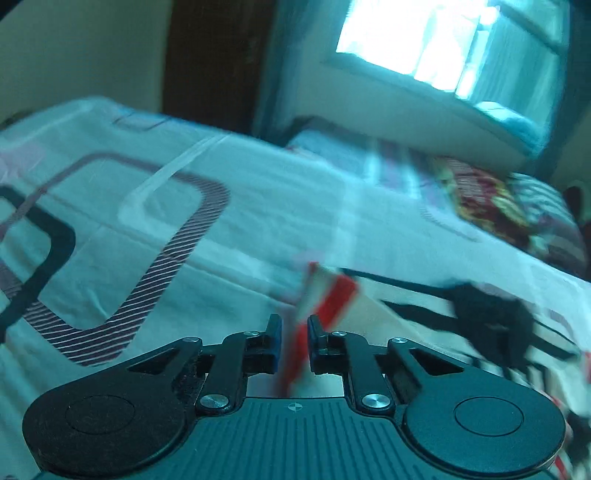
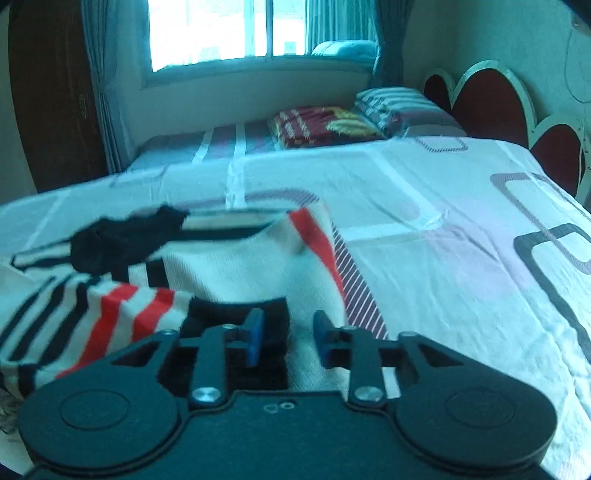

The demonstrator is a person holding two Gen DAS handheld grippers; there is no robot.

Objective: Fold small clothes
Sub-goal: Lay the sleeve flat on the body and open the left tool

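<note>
Left gripper (image 1: 294,341) was narrowed onto a red-and-white striped edge of the garment (image 1: 328,299), the cloth pinched between its blue-padded fingers (image 1: 275,345) and lifted off the bed; that view was motion-blurred. The rest of the garment trailed off to the right there, with a black patch (image 1: 487,317) and black stripes, lying on the bedsheet (image 1: 258,221).

Right gripper (image 2: 285,338) was parted to a medium gap, nothing clearly between its fingers (image 2: 254,341); it hung just above the garment's near edge. Whether the pads touched the cloth, cannot tell.

In the right wrist view the garment (image 2: 236,266) was a cream knit with black stripes, a black collar area (image 2: 125,236) and red-and-white cuffs (image 2: 140,310), spread rumpled on the left half of the bed, one red-edged corner (image 2: 306,225) raised at the far side. A black band (image 2: 240,321) sat right in front of the right gripper.

Bedsheet (image 2: 461,240) was white with rounded-square outline prints. Far end of the bed: red patterned pillow (image 2: 325,125) and striped pillow (image 2: 399,103), touching side by side. Window (image 2: 229,29) with curtains behind, scalloped red headboard (image 2: 491,99) at right.
</note>
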